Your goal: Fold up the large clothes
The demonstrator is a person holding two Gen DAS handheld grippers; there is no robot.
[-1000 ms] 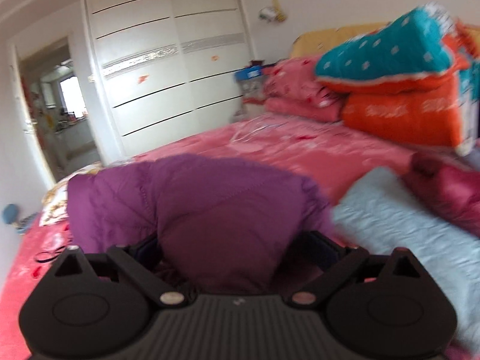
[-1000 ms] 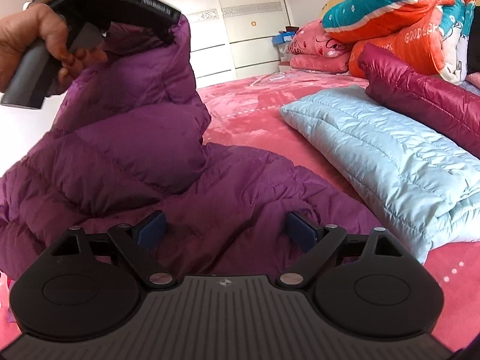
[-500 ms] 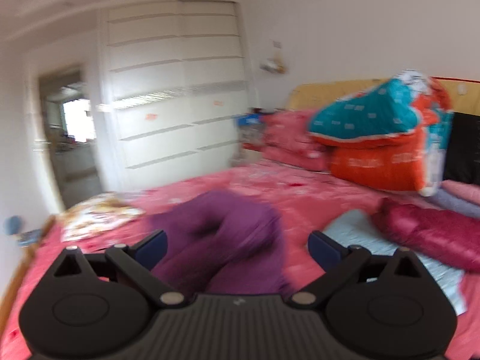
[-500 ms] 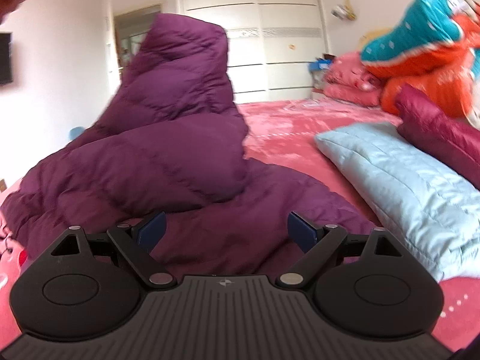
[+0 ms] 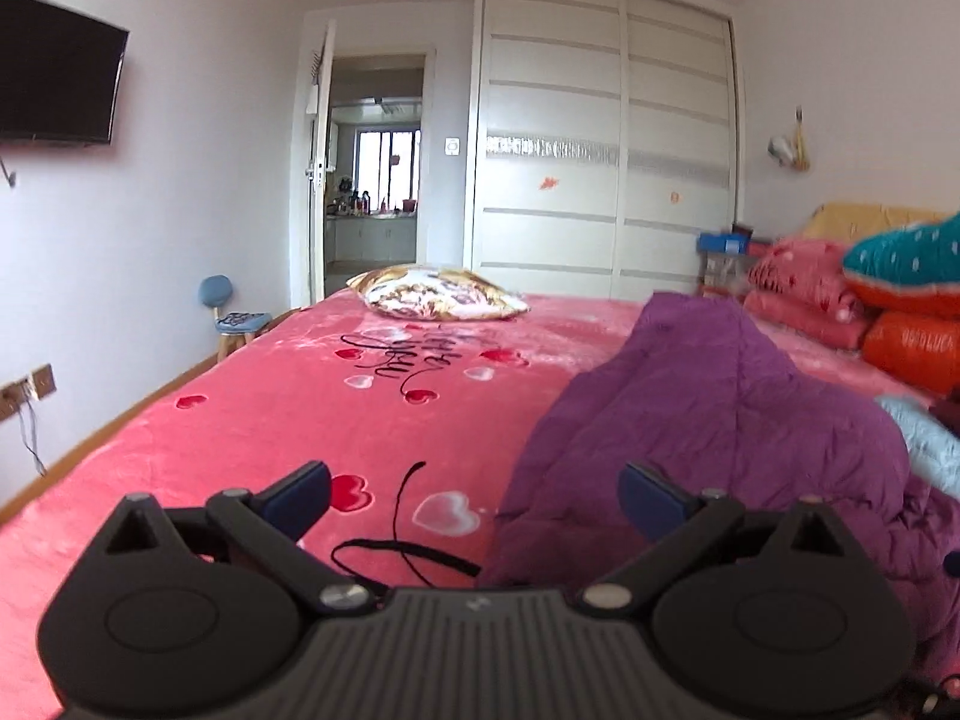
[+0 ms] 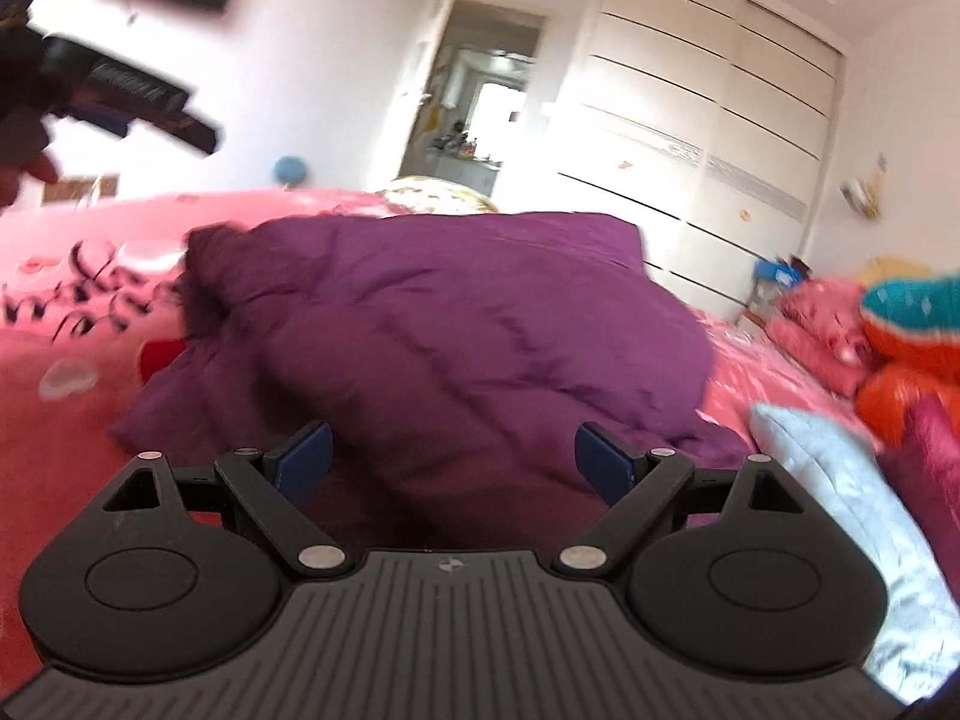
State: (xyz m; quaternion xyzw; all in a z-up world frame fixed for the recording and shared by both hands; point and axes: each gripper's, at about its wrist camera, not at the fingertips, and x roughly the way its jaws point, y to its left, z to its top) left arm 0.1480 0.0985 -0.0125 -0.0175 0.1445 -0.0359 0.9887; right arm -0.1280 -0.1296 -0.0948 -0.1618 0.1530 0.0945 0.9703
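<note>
The jacket (image 5: 708, 420) lies heaped on the bed (image 5: 270, 420), right of centre in the left wrist view. A cord (image 5: 402, 540) lies on the bed just left of the jacket's near edge. A pillow (image 5: 438, 297) sits at the bed's far edge, before the wardrobe (image 5: 606, 138). A stool (image 5: 237, 321) stands beside the bed, left. A second jacket (image 6: 840, 510) lies right of the first; stacked quilts (image 5: 906, 312) sit behind it.

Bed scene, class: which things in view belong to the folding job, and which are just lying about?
Belongs to the job: purple down jacket, left gripper, right gripper.

Lying about: patterned pillow, light blue jacket, black cord, blue stool.
</note>
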